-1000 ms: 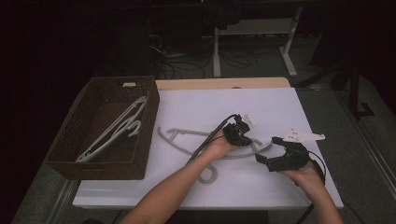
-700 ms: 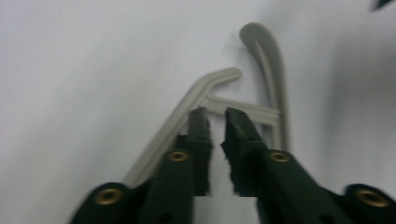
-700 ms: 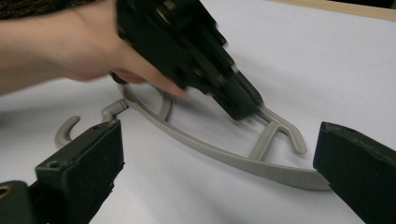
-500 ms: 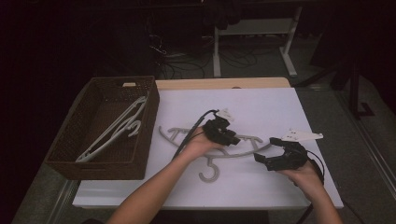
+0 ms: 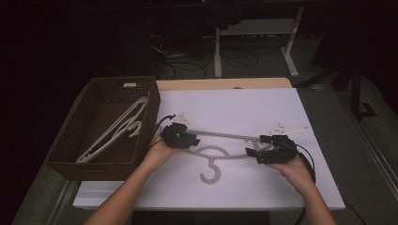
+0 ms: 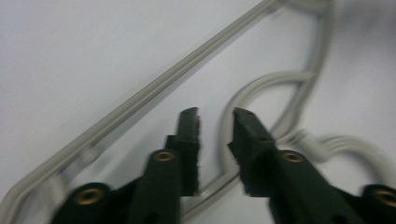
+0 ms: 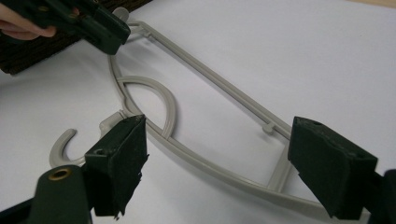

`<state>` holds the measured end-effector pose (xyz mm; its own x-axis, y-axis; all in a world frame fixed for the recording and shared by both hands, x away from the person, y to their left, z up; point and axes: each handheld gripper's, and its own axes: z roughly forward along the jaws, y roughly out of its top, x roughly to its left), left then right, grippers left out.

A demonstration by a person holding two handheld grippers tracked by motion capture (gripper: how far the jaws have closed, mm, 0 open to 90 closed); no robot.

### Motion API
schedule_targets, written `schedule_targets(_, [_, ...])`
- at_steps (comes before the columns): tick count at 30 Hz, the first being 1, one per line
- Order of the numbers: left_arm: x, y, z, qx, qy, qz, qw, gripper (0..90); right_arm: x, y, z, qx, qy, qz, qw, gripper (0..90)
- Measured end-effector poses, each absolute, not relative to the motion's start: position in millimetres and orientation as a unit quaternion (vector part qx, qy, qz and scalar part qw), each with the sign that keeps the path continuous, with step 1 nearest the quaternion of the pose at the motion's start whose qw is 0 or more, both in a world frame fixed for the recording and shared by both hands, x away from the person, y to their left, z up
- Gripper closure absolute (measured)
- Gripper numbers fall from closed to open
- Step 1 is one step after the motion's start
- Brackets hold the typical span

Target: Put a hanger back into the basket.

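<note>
A grey plastic hanger (image 5: 220, 151) lies flat on the white table (image 5: 234, 108), hook toward the near edge. My left gripper (image 5: 192, 139) hovers over the hanger's left shoulder. In the left gripper view its jaws (image 6: 215, 114) stand a narrow gap apart after just closing, with the hanger's (image 6: 140, 100) curved rib below the gap and no pad pressing on it. My right gripper (image 5: 254, 146) is at the hanger's right end. Its jaws (image 7: 217, 135) stand wide and have just been closing, one on each side of the hanger's (image 7: 210, 79) end, not touching it. The left gripper (image 7: 109, 35) appears at the far end.
A brown wicker basket (image 5: 65, 150) stands at the table's left edge with white hangers (image 5: 117, 129) inside. A wooden strip (image 5: 225, 83) borders the table's far side. Dark floor, cables and desk legs lie beyond.
My left hand has slid left along the hanger, from its middle to the shoulder near the basket. The right hand and the hanger have stayed nearly where they were.
</note>
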<state>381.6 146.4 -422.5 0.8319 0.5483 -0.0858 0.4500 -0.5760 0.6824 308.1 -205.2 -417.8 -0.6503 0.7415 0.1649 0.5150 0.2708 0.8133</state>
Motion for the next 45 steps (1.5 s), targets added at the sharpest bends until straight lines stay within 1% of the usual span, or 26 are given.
schedule_targets(2, [384,149,-428,0.887,0.293,0.071,0.350,84.0,308,-204,-419,0.398,0.789,0.451,0.124,18.7])
schedule_targets(4, [384,147,-434,0.893,0.296,0.084,0.329,90.0,308,-205,-421,0.398,0.790,0.450,0.121,18.4])
schedule_targets(8, [385,143,-443,0.903,0.298,0.092,0.294,90.0,307,-207,-423,0.399,0.790,0.449,0.121,17.6])
schedule_targets(12, [382,143,-445,0.909,0.295,0.091,0.281,90.0,306,-209,-424,0.401,0.789,0.449,0.123,16.8])
schedule_targets(16, [377,142,-443,0.914,0.290,0.080,0.272,90.0,305,-212,-425,0.403,0.788,0.450,0.122,16.5])
schedule_targets(22, [362,141,-442,0.920,0.279,0.050,0.269,90.0,304,-214,-426,0.404,0.787,0.449,0.123,16.0])
schedule_targets(23, [351,141,-442,0.923,0.270,0.032,0.271,90.0,305,-215,-426,0.405,0.787,0.449,0.124,15.8])
schedule_targets(25, [347,140,-442,0.925,0.266,0.028,0.271,90.0,305,-215,-426,0.406,0.787,0.448,0.124,15.8])
schedule_targets(26, [337,140,-442,0.928,0.255,0.015,0.272,90.0,304,-215,-426,0.406,0.787,0.448,0.125,15.7])
schedule_targets(29, [325,140,-441,0.930,0.242,-0.004,0.277,90.0,304,-215,-426,0.406,0.788,0.446,0.126,15.7])
schedule_targets(31, [318,141,-442,0.930,0.236,-0.013,0.281,90.0,304,-215,-427,0.408,0.788,0.445,0.125,15.7])
schedule_targets(35, [317,148,-441,0.924,0.239,-0.008,0.298,90.0,305,-216,-427,0.412,0.785,0.445,0.127,15.6])
schedule_targets(37, [318,153,-437,0.917,0.239,-0.003,0.320,84.1,304,-216,-426,0.413,0.784,0.445,0.128,15.6])
schedule_targets(40, [316,160,-430,0.900,0.231,-0.004,0.371,71.8,303,-216,-425,0.415,0.783,0.445,0.127,16.0])
schedule_targets(43, [313,164,-426,0.891,0.216,0.011,0.400,56.4,302,-214,-425,0.418,0.783,0.442,0.126,17.4])
schedule_targets(45, [312,165,-424,0.884,0.213,0.008,0.417,46.5,303,-212,-423,0.418,0.784,0.441,0.128,18.7])
